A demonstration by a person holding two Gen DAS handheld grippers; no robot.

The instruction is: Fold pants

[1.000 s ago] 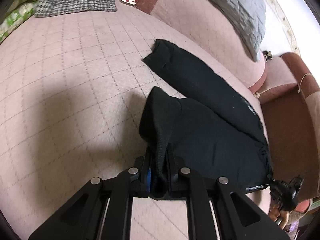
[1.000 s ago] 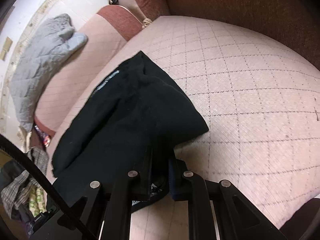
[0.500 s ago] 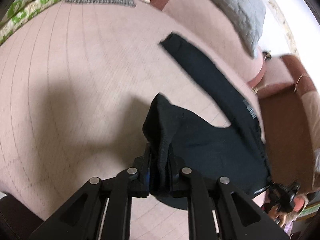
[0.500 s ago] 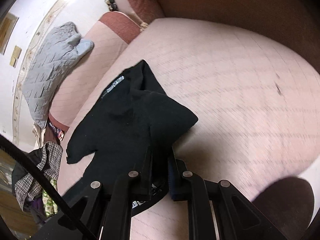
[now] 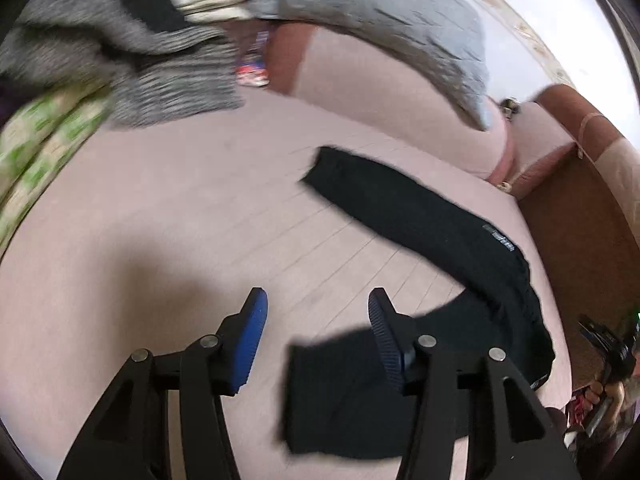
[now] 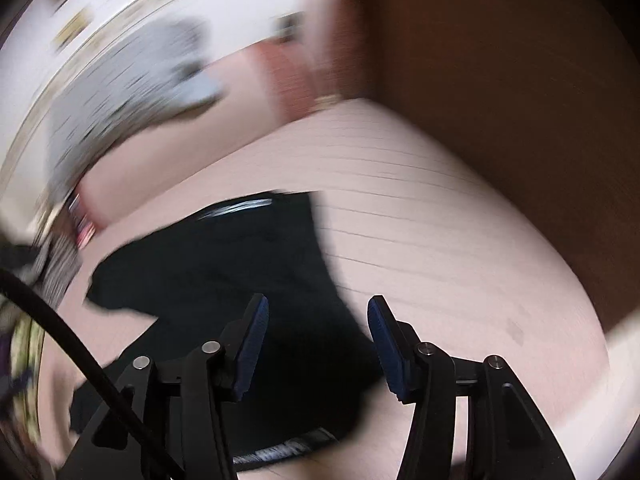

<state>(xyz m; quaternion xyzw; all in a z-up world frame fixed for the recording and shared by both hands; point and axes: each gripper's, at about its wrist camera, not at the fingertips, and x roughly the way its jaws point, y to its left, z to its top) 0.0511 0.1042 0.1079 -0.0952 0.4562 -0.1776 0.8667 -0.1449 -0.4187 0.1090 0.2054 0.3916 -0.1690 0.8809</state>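
Two grippers, both spread wide and empty. My left gripper (image 5: 316,312) hangs over the quilted pink couch seat (image 5: 160,216); my right gripper (image 6: 316,316) hangs above the black pants (image 5: 420,216). The pants lie on the seat, one leg stretched toward the backrest, the other bent near me. Soft, light, limp knit by the look; I judge it will sag and slide, so take it at hem or waistband edge. Grey quilted pillow (image 5: 380,20) on the backrest, checked cloth (image 5: 172,80) far left. Both views are blurred.
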